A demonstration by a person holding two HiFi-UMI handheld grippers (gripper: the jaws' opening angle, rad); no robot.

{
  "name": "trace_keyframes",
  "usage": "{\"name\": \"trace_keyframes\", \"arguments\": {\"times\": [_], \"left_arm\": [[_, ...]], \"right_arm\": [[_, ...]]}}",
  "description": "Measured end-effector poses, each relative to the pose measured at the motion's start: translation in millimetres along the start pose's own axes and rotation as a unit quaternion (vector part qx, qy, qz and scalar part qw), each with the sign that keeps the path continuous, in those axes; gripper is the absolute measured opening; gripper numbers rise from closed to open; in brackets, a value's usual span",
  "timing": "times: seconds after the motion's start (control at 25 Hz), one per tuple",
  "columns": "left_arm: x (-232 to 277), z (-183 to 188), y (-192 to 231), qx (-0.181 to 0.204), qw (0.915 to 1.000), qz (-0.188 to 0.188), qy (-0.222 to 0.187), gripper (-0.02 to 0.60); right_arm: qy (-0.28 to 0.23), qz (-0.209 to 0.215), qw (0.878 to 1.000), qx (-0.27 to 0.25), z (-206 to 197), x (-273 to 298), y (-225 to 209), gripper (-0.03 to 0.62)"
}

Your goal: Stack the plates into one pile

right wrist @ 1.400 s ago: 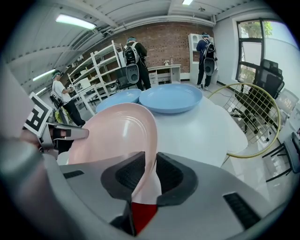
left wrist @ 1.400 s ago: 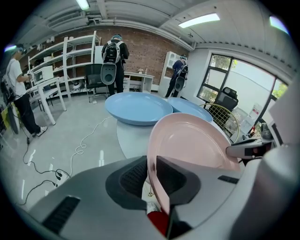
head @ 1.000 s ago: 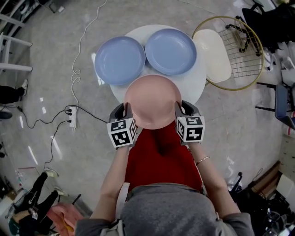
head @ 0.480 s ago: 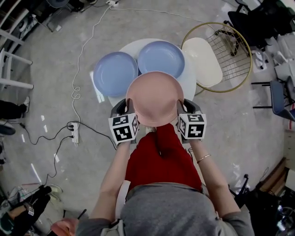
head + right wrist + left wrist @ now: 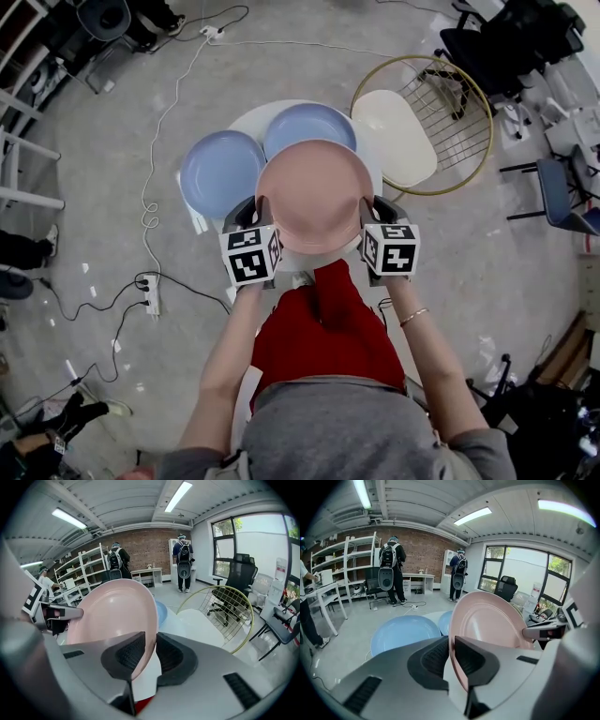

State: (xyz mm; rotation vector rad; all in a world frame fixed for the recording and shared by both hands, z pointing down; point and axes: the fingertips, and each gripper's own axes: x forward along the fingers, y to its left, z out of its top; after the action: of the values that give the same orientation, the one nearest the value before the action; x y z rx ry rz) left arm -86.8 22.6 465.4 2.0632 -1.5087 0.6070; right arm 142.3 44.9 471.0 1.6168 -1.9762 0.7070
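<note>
A pink plate (image 5: pixel 314 195) hangs in the air over the near part of the round white table (image 5: pixel 246 116), held at both sides. My left gripper (image 5: pixel 255 214) is shut on its left rim, my right gripper (image 5: pixel 368 211) on its right rim. In the left gripper view the pink plate (image 5: pixel 492 620) stands on edge between the jaws of the left gripper (image 5: pixel 452 653). The right gripper view shows the pink plate (image 5: pixel 112 611) clamped in the right gripper (image 5: pixel 151 653). Two blue plates lie side by side on the table: one at the left (image 5: pixel 220 173), another (image 5: pixel 305 127) partly hidden behind the pink one.
A gold wire chair with a cream seat (image 5: pixel 394 136) stands right of the table. A cable and power strip (image 5: pixel 150 281) lie on the floor to the left. A black office chair (image 5: pixel 497 47) is at the far right. People stand at the room's back wall.
The pink plate, held by both grippers, has moved forward from the table's near edge. It now covers part of the right blue plate.
</note>
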Motion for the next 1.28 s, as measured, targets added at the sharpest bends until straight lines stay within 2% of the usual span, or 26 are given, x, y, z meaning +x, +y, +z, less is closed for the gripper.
{"name": "trace_keyframes", "arguments": {"times": [0.72,1.04,1.28], "left_arm": [[87,63,24,-0.021,0.9994,0.025,0.009,0.044],[130,68,36,-0.043,0.9980,0.033,0.034,0.044],[153,59,44,-0.063,0.9959,0.036,0.055,0.044]], "right_arm": [[0.027,0.028,0.999,-0.022,61,87,-25,0.086],[0.059,0.036,0.997,-0.034,74,131,-36,0.086],[0.087,0.038,0.994,-0.059,68,155,-38,0.086]]}}
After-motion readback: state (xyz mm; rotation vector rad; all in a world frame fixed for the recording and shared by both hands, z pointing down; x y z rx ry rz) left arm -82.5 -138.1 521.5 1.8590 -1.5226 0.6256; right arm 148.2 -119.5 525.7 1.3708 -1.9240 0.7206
